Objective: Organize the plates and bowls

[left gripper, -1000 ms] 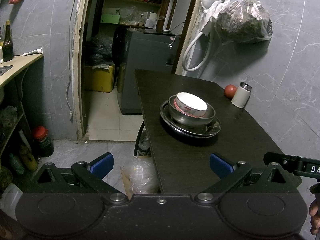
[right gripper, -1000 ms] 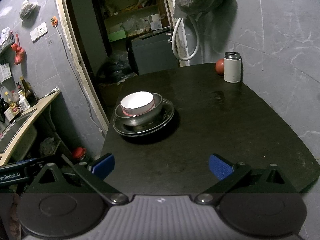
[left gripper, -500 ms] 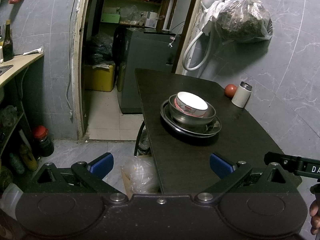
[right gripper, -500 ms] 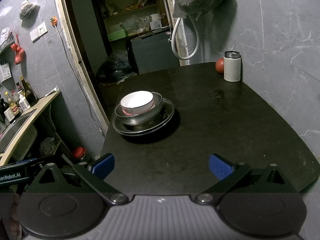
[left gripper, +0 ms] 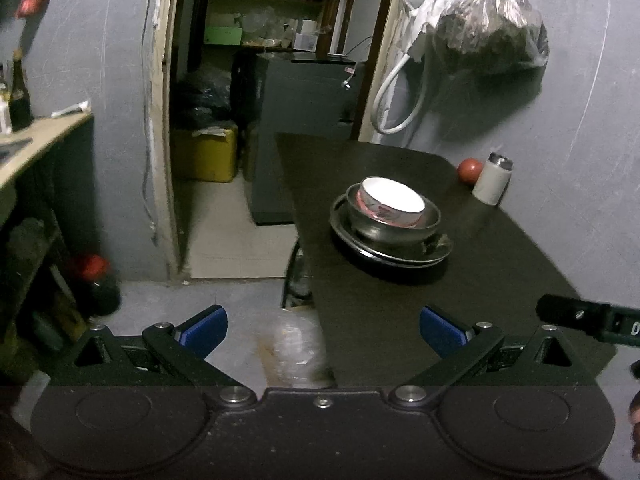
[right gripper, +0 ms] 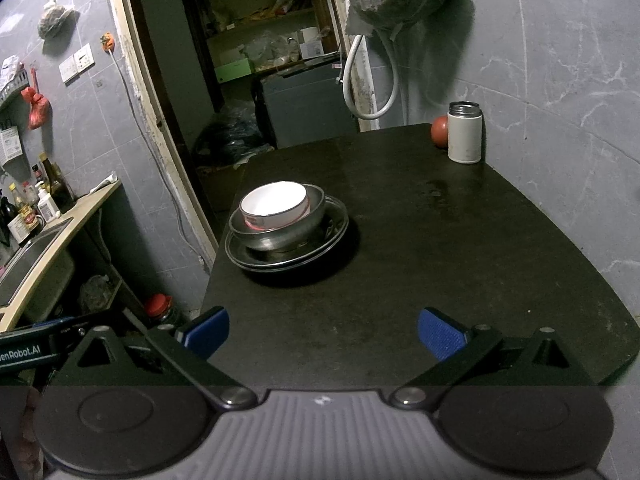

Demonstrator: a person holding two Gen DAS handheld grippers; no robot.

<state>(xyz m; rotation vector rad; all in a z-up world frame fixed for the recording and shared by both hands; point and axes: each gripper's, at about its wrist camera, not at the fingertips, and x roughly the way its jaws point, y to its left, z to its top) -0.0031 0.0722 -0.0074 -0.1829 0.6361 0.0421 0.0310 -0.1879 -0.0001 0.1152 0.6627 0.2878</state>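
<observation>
A white bowl with a pink pattern nests in a steel bowl, which stands on stacked steel plates on the dark table. My left gripper is open and empty, held back from the table's near left corner, well short of the stack. My right gripper is open and empty over the table's near edge, with the stack ahead and to its left. The right gripper's body shows at the right edge of the left wrist view.
A white canister and a red round fruit stand at the table's far right by the wall. A doorway with a dark appliance lies behind. A counter with bottles runs along the left. A plastic bag lies on the floor.
The left wrist view has shifted slightly, with some blur; the stack sits a little farther right in it. The right gripper and the dishes have not moved.
</observation>
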